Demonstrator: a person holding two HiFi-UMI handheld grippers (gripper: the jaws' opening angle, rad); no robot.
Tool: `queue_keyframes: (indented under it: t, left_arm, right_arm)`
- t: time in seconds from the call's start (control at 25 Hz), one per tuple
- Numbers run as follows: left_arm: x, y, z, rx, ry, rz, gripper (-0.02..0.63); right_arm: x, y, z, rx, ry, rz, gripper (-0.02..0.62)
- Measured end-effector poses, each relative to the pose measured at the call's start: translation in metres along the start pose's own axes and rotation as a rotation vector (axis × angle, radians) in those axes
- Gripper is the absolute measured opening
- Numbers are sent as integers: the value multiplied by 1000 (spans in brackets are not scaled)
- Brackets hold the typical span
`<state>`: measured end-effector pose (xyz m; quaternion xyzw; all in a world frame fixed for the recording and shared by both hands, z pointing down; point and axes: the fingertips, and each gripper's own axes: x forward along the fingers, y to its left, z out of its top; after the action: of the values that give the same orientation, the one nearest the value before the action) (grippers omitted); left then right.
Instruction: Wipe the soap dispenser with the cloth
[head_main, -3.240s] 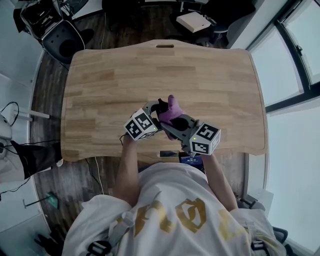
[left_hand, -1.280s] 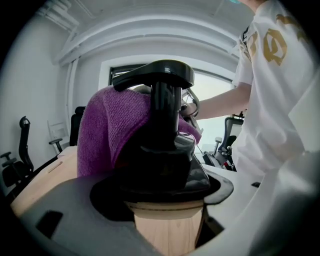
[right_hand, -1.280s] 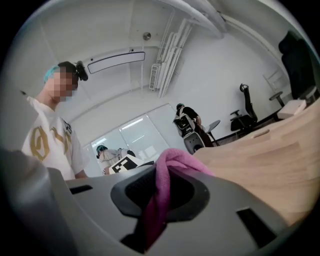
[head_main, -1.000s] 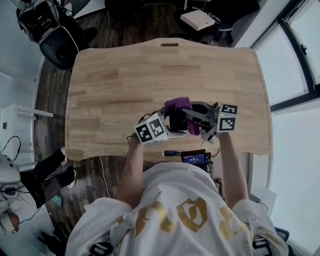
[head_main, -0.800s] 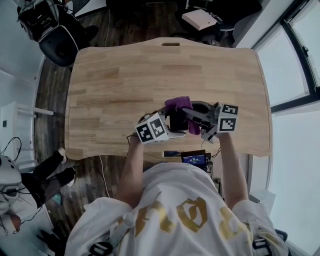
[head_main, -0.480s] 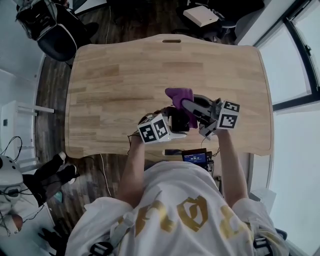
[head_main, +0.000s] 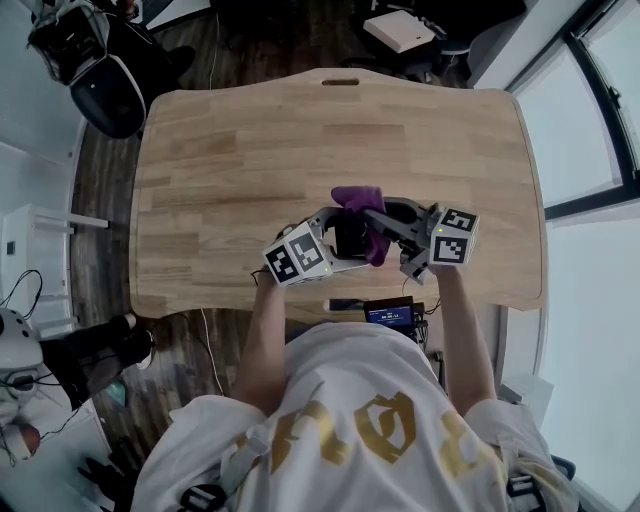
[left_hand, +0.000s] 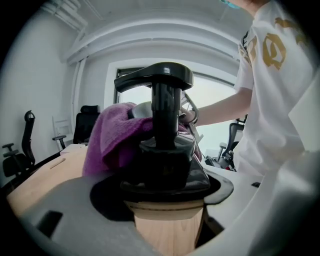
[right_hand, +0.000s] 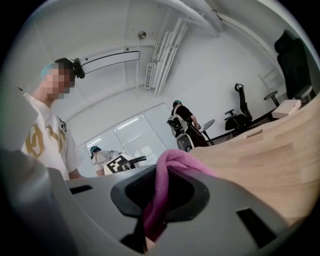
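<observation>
Since half a second ago, the purple terry cloth (head_main: 358, 197) has been drawn back from the far side toward the pump and down the right flank of the bottle. The left gripper's marker cube has been shifted slightly to the left.

At the left, the black soap dispenser with a pump head (left_hand: 167, 160) is clamped at its lower body by the left gripper (left_hand: 167, 200). The grey jaws are closed against both of its sides (a strip of the light wooden table (head_main: 220, 150) is seen beneath, but whether the base rests there cannot be told). The dispenser is held upright between the two grippers, close to the table's near edge.

The cloth is laid against the far shoulder and the right side of the dispenser, touching it just below the pump neck. At the right, a fold of the cloth is pinched by the right gripper (right_hand: 157, 210), whose jaws are pressed together on it.

The wiping is judged to be under way. The far shoulder and right side are covered by the cloth, while the pump head, the near face and the left side are left bare. Those parts would seem yet to be passed over, though how much has been cleaned cannot be read from the surface.
</observation>
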<state>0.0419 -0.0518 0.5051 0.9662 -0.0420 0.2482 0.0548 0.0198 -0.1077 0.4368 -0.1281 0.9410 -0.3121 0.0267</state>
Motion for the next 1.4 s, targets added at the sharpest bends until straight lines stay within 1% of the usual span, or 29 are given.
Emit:
queue_keyframes:
  t: [0.12,0.28,0.36,0.52,0.64,0.8,0.96,1.04,1.24,1.4]
  left_arm:
    - [-10,8,2,-23,-35,32,345]
    - [-20,18,8,-44,-72,77,345]
    - [-21,21,7,-52,-72,93,345]
    - [-22,25,-1,-74,-51,120,345]
    - [-26,29,-2,-78,-46,142,345]
    - [-31,31,3,-81,-65,154,345]
    - [-37,33,6,-89,-87,163,345]
    - [-39,33,9,-92,-98,161,345]
    - [-44,27,16,-100,-135,141,345]
    - [-47,29,20,-100,-153,144,345]
  right_arm:
    - [-4,0,-6,11,2,-13,49]
    - [-9,6,-12,12,5,-7,49]
    - [-10,10,-14,-5,14,-9,49]
    - [-6,21,-23,-52,72,-12,49]
    - [-3,30,-27,-68,98,7,49]
    - [-5,38,-28,-62,87,34,49]
    - [-6,47,-34,-63,105,73,49]
    - [-6,47,-35,-64,96,72,49]
    - [-8,42,-27,-51,26,45,49]
    - [-6,39,-21,-50,-3,34,51]
